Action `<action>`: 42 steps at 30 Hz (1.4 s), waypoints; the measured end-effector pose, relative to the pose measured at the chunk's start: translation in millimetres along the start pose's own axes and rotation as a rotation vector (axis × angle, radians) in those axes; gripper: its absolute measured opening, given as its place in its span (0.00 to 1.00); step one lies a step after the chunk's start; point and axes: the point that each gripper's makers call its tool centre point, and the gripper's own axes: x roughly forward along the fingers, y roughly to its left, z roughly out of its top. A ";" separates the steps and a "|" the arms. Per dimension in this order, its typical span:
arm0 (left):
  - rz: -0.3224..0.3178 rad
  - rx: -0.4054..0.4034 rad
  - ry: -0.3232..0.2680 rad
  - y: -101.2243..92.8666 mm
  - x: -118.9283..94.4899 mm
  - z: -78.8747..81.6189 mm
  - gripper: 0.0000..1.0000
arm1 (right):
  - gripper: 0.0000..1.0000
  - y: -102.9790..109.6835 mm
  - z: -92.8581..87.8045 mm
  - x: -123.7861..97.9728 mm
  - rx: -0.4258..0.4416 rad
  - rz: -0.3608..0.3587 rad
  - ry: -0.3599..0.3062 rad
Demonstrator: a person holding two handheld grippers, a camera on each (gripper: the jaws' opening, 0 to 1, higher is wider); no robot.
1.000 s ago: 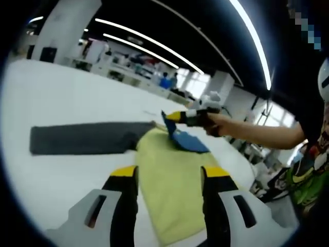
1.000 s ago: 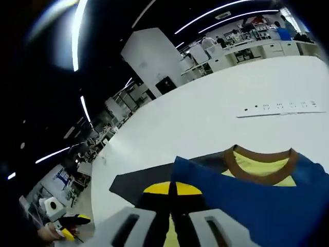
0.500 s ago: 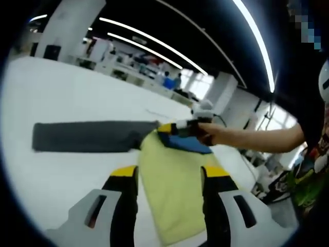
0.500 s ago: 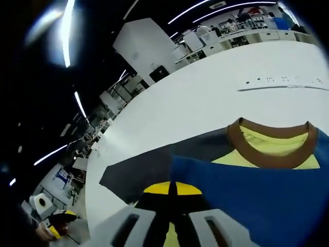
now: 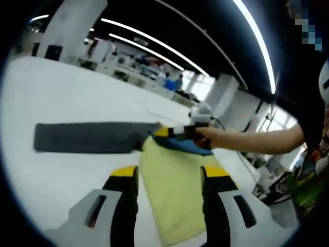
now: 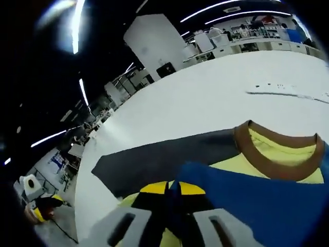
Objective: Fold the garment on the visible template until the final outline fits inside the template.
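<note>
A yellow garment [image 5: 175, 193] with a brown collar [image 6: 254, 154] and blue sleeves lies on the white table, partly over a dark grey template [image 5: 87, 138]. My left gripper [image 5: 169, 172] hovers open just above the garment's yellow body, holding nothing. My right gripper [image 6: 172, 188] is shut on a blue sleeve [image 6: 257, 203], which is folded low over the yellow body. In the left gripper view that right gripper [image 5: 172, 131] comes in from the right, pinching the blue sleeve [image 5: 187, 146] near the template's end. The grey template [image 6: 164, 157] stretches away to the left of the collar.
The person's forearm [image 5: 257, 139] reaches in from the right. A thin white strip with dark marks [image 6: 288, 95] lies farther back on the white table [image 5: 61, 98]. Benches and pillars stand far behind. My left gripper [image 6: 38, 206] shows small at the lower left of the right gripper view.
The right gripper has carried the blue sleeve lower and toward the grey template, flattening it over the yellow body. The left gripper has stayed put, open.
</note>
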 end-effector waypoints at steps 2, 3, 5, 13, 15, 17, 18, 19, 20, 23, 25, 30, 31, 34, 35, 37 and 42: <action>-0.001 0.000 0.002 -0.5 0.0 -0.6 0.45 | 0.22 1.8 -0.1 -1.2 -0.013 0.005 -0.012; -0.002 0.002 0.003 -0.9 0.1 -0.7 0.45 | 0.25 2.0 0.9 -2.5 -0.020 0.007 -0.024; -0.003 0.002 0.004 -1.3 -0.1 -0.8 0.45 | 0.29 3.0 0.9 -3.9 -0.049 0.014 -0.039; -0.002 0.004 0.007 -1.7 -1.1 -1.3 0.45 | 0.71 8.7 8.9 -11.8 -0.121 0.038 -0.109; -0.003 0.005 0.009 -2.0 -1.1 -1.4 0.45 | 0.84 8.5 7.8 -14.4 -0.150 0.031 -0.105; -0.005 0.006 0.011 -2.5 -0.8 -1.9 0.45 | 0.96 8.2 6.9 -17.6 -0.165 0.027 -0.111; -0.005 0.006 0.012 -2.6 -0.6 -1.9 0.45 | 0.99 6.7 6.4 -19.4 -0.174 0.020 -0.114; -0.006 0.007 0.012 -2.8 -0.5 -2.0 0.45 | 1.00 5.6 5.8 -20.5 -0.179 0.018 -0.111; -0.007 0.007 0.014 -3.0 -0.5 -2.3 0.45 | 1.00 6.0 5.1 -22.6 -0.183 0.021 -0.115; -0.008 0.008 0.015 -3.3 -0.6 -2.5 0.45 | 1.00 4.4 3.5 -27.8 -0.189 0.013 -0.108; -0.007 0.009 0.018 -2.8 -0.4 -2.7 0.44 | 1.00 4.9 5.0 -32.4 -0.205 0.010 -0.119; -0.006 0.026 0.018 -2.0 2.8 2.9 0.44 | 1.00 2.8 2.5 -44.1 -0.218 0.004 -0.113; -0.002 0.040 0.022 -0.9 4.4 4.4 0.44 | 1.00 1.8 1.5 -49.0 -0.218 0.003 -0.115; -0.008 0.041 0.015 -0.4 7.5 10.3 0.44 | 1.00 -1.9 -1.0 -61.9 -0.214 -0.004 -0.125; -0.011 0.045 0.016 -0.3 8.3 11.4 0.44 | 1.00 -2.7 -2.1 -66.2 -0.212 -0.002 -0.127; -0.015 0.061 0.017 -0.6 9.9 14.3 0.44 | 1.00 -4.1 -4.0 -78.1 -0.185 0.004 -0.146; -0.017 0.066 0.015 4.3 11.4 19.8 0.44 | 1.00 -17.2 -11.0 -113.1 -0.167 -0.038 -0.181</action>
